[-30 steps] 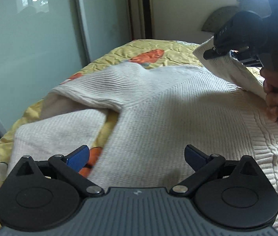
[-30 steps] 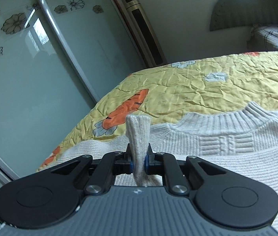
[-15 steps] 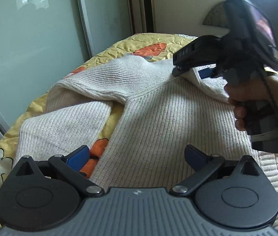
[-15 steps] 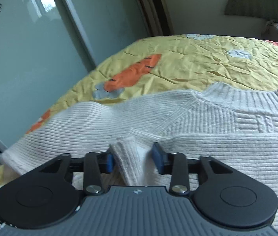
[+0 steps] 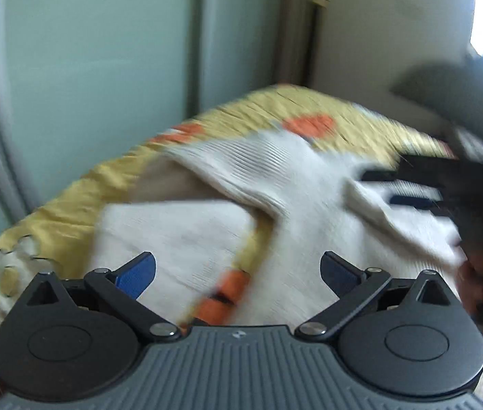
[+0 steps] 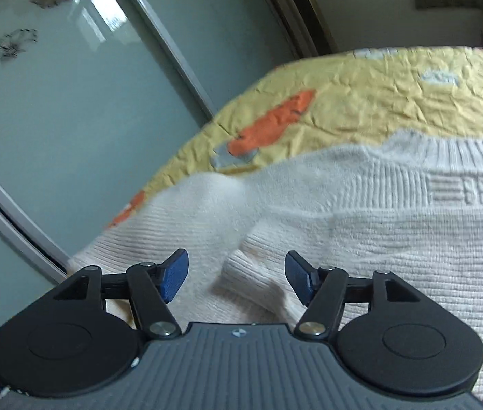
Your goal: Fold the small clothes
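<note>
A cream knitted sweater (image 5: 309, 212) lies spread on the yellow bed cover (image 5: 70, 205). Its sleeve (image 5: 248, 171) is folded across the body, and the cuff (image 6: 251, 280) rests on the sweater between the right gripper's fingers, untouched. My left gripper (image 5: 238, 270) is open and empty, low over the sweater's lower part. My right gripper (image 6: 236, 280) is open and empty just above the cuff. It also shows, blurred, at the right of the left wrist view (image 5: 412, 188). The ribbed collar (image 6: 446, 150) lies at the far right.
Frosted sliding wardrobe doors (image 6: 70, 119) stand close along the bed's left edge. The bed cover (image 6: 378, 95) with orange carrot prints stretches beyond the sweater. A tall dark-and-gold unit (image 5: 313, 27) stands against the far wall.
My right gripper has let go of the sleeve cuff, opened wide and drawn back. The sleeve now lies folded on the sweater. My left gripper has shifted left; its view is blurred by motion.
</note>
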